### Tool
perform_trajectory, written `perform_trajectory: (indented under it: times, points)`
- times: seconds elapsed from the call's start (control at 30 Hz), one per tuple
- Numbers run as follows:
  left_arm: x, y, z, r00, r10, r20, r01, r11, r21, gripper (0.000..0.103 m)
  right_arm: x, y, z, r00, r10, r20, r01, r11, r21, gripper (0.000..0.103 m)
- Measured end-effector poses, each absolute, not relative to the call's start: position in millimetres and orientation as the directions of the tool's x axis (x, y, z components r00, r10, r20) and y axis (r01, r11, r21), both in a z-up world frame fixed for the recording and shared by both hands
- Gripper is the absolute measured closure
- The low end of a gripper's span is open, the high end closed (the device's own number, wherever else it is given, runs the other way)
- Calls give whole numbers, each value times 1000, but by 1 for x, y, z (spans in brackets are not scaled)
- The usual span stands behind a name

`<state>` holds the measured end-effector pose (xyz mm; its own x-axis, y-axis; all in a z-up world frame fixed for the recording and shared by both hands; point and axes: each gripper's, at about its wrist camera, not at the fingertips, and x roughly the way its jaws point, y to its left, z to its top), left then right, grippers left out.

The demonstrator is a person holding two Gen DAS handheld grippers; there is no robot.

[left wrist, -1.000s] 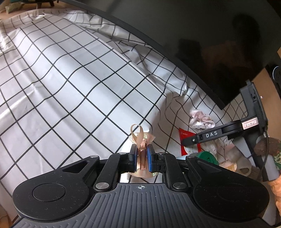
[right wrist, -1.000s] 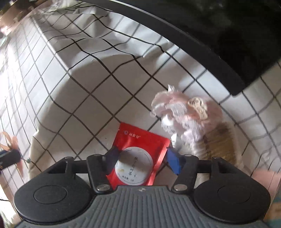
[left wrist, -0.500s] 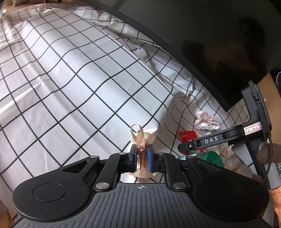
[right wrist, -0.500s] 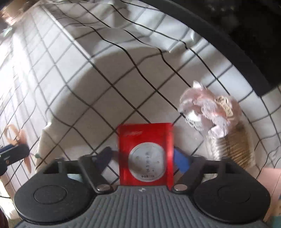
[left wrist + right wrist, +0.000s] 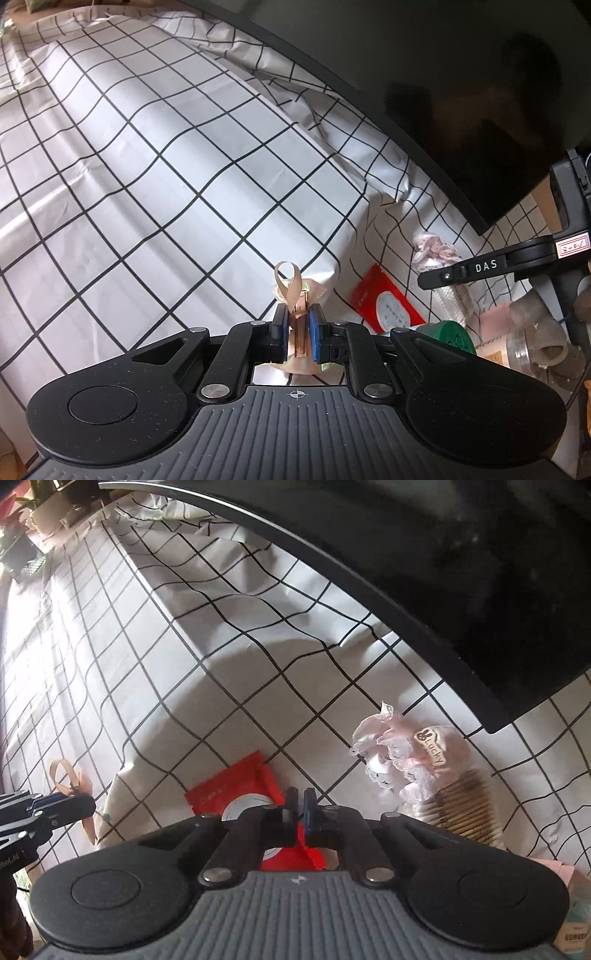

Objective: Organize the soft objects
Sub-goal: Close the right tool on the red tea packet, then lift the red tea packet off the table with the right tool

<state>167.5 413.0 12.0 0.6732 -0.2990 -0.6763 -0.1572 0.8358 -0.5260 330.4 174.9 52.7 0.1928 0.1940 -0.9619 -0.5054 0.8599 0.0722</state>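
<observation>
A small beige pouch with a ribbon loop (image 5: 291,284) is pinched between the blue pads of my left gripper (image 5: 297,314), which is shut on it just above the checked cloth (image 5: 147,166). A flat red packet with a silver disc (image 5: 229,790) hangs tilted under my right gripper (image 5: 299,797), whose jaws are closing tight on its edge. In the left wrist view the same packet (image 5: 388,306) stands at a slant below the right gripper (image 5: 423,280). A pink lace frill tagged "Lucky" (image 5: 406,753) lies to the right of the packet.
A big curved black screen (image 5: 461,572) overhangs the cloth at the back right. A wooden comb (image 5: 465,808) sits under the lace frill. A green lid (image 5: 450,336), jars and boxes crowd the right edge. The left gripper (image 5: 74,805) shows at far left.
My right gripper's jaws, wide apart around the red packet earlier, have shut on it and risen; the packet now hangs turned and tilted. The left gripper kept still with its pouch.
</observation>
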Motion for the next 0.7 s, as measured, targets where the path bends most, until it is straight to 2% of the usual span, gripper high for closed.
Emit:
perform_trajectory:
  times: [0.07,0.13,0.2,0.43,0.47,0.5,0.53,0.7]
  points:
    - [165,412,13,676,-304,-672,-152,834,-530,89,325,174,52,162,224,-961,-536,838,104,90]
    - [162,412,13,676,-304,-671,-152,834,-530,89,322,177,49,127,230,-965,-576,809,117,59]
    - [159,413,13,675,-300,-674,-158,834,-529,89,321,180,44,126,213,-969,-607,789,95,46]
    - [156,419,8,668,-282,-688,-193,828,-526,89,332,205,23,65,207,-976,-628,769,121,46]
    - [157,418,8,665,-282,-691,-193,829,-524,89,334,211,21,53,192,-980,-635,764,115,43]
    - [159,418,8,663,-283,-693,-192,830,-523,89,335,218,18,46,184,-982,-644,756,112,34]
    - [160,418,8,661,-286,-694,-190,831,-523,89,336,224,17,40,173,-984,-656,748,105,29]
    - [167,415,5,648,-295,-702,-183,835,-519,89,337,236,16,94,101,-990,-711,704,4,27]
